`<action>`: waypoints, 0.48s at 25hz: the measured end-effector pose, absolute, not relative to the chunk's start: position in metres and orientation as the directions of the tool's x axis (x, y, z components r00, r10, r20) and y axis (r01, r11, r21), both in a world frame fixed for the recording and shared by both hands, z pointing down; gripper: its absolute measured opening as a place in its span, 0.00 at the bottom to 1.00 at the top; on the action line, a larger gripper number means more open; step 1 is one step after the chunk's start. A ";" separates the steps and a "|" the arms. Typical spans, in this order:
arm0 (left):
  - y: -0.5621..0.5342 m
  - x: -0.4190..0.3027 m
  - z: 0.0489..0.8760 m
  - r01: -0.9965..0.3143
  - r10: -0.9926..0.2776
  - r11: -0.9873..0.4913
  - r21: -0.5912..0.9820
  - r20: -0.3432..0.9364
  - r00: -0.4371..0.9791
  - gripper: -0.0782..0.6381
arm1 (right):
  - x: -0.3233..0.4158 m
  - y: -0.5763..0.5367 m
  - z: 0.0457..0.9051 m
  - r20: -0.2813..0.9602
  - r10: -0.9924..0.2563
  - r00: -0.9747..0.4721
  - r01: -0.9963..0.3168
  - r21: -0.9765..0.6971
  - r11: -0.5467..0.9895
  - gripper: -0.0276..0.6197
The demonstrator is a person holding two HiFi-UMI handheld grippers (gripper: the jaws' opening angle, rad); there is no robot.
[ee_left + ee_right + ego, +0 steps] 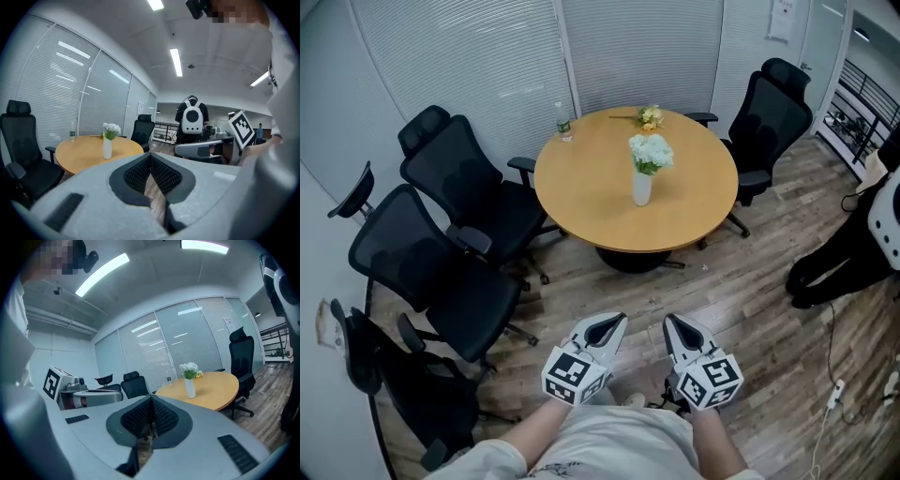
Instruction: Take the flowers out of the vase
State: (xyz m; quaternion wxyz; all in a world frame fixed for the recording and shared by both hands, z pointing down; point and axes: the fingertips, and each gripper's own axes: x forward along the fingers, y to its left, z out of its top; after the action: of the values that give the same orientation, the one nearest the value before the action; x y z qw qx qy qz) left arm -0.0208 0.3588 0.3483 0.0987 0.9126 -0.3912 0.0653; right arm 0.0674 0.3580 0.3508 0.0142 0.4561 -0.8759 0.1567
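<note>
**Jaws shut on both grippers, flowers well out of reach**

Jaws of the left gripper (pixel 612 325) and the right gripper (pixel 673 326) are pressed together with nothing between them. The two grippers sit side by side, low in front of the person, and point toward 12 o'clock.

The white flowers (pixel 651 152) stand upright in a slim white vase (pixel 641 187) near the middle of the round wooden table (pixel 581 192). That puts them at 12 o'clock from the grippers and well apart from them, with wooden floor (pixel 741 300) between.

The bunch looks light and soft, and the blooms would probably crush under the pads. The stems just above the lip of the vase look like the better place to take hold. The vase is narrow for its height and probably smooth, so it may tip or lift with the stems. It seems sensible for one gripper to steady its body while the other draws the stems straight up.

A yellow sprig (pixel 650 118) lies at the table's 12 o'clock edge and a bottle (pixel 562 120) stands near 10 o'clock, both apart from the vase. Black chairs (pixel 459 178) crowd the table from 8 to 9 o'clock, and another chair (pixel 773 112) stands at 2 o'clock. No chair stands at the 6 o'clock side, so that approach looks open. A person in dark clothes (pixel 853 244) is at 3 o'clock in the head view, with a cable (pixel 825 375) trailing on the floor nearby.
</note>
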 end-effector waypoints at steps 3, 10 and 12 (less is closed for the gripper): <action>0.350 -0.020 0.350 -0.743 -0.717 -0.655 0.135 0.199 0.668 0.12 | 0.075 0.346 0.353 0.158 -0.807 -0.569 -0.809 -0.282 0.516 0.05; 0.300 -0.014 0.366 -0.740 -0.707 -0.657 0.147 0.222 0.672 0.12 | 0.080 0.300 0.364 0.170 -0.812 -0.558 -0.815 -0.297 0.498 0.05; 0.276 -0.013 0.371 -0.734 -0.702 -0.660 0.158 0.218 0.678 0.12 | 0.082 0.280 0.367 0.173 -0.818 -0.549 -0.822 -0.289 0.491 0.05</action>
State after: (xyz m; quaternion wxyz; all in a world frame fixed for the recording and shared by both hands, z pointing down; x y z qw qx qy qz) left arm -0.0133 0.2764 0.3714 0.1171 0.9084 -0.3954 0.0688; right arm 0.0822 0.2802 0.3671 0.0064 0.4749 -0.8633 0.1710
